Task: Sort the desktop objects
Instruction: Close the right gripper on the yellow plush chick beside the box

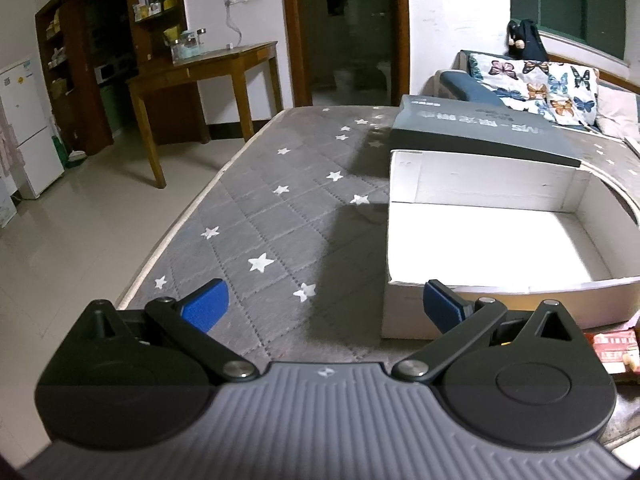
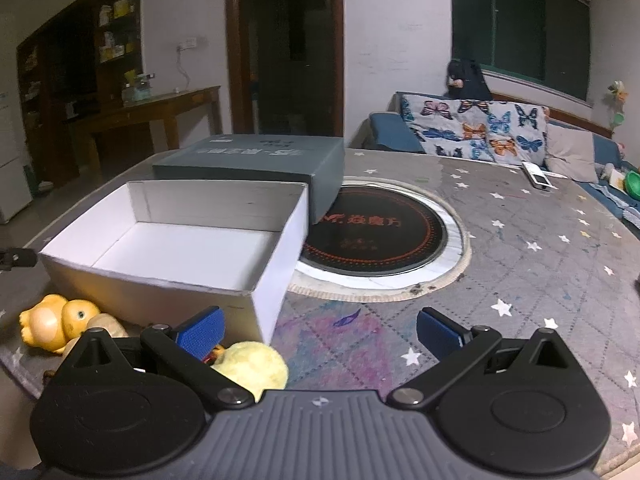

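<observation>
Behind right gripper, yellow plush half hidden, toys cut off

Dim indoor light, heavy fisheye warp, dark vignette corners.
White box floor blown out by overhead glare in left view; box shadows fall on tabletop; doorway and window near black; far room soft, slightly noisy.
</observation>
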### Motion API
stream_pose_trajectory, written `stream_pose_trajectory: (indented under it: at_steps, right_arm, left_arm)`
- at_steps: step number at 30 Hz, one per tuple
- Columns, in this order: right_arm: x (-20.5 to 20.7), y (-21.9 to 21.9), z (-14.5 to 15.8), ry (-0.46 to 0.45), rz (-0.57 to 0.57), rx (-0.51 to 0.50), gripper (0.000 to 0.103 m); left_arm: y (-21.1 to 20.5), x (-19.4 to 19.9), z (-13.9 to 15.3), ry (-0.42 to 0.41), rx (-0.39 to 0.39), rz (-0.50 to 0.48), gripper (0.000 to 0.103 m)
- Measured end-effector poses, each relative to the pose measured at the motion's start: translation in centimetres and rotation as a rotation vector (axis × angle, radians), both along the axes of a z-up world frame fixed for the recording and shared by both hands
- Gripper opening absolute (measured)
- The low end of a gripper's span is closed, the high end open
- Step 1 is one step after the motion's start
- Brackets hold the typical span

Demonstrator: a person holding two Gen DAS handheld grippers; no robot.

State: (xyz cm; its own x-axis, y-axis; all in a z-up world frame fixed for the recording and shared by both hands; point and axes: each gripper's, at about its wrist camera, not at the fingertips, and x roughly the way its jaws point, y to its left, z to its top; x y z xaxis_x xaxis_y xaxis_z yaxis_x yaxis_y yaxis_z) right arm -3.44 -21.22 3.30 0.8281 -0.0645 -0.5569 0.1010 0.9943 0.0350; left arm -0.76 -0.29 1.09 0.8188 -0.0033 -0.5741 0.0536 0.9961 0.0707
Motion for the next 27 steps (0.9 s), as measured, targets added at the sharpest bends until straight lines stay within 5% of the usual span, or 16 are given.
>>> stream_pose_trajectory:
  at_steps: [10, 21, 27]
  right_arm:
    - [-1.7, 1.9, 0.0, 0.002, 0.126, -0.048, 0.103]
    - [-2.0, 2.6, -2.5, 0.072, 0.177, -0.042, 0.102]
    - [-1.8, 2.1, -3.7, 0.101, 0.183, -0.007, 0.089]
  left_arm:
    - [-2.0, -2.2, 2.3, -0.066, 0.0, -0.168, 0.103]
    - [-9.2, -2.4, 2.8, 0.056, -0.104, -0.571, 0.103]
    - [-12.7, -2.5, 1.9, 0.125, -0.109, -0.698, 0.103]
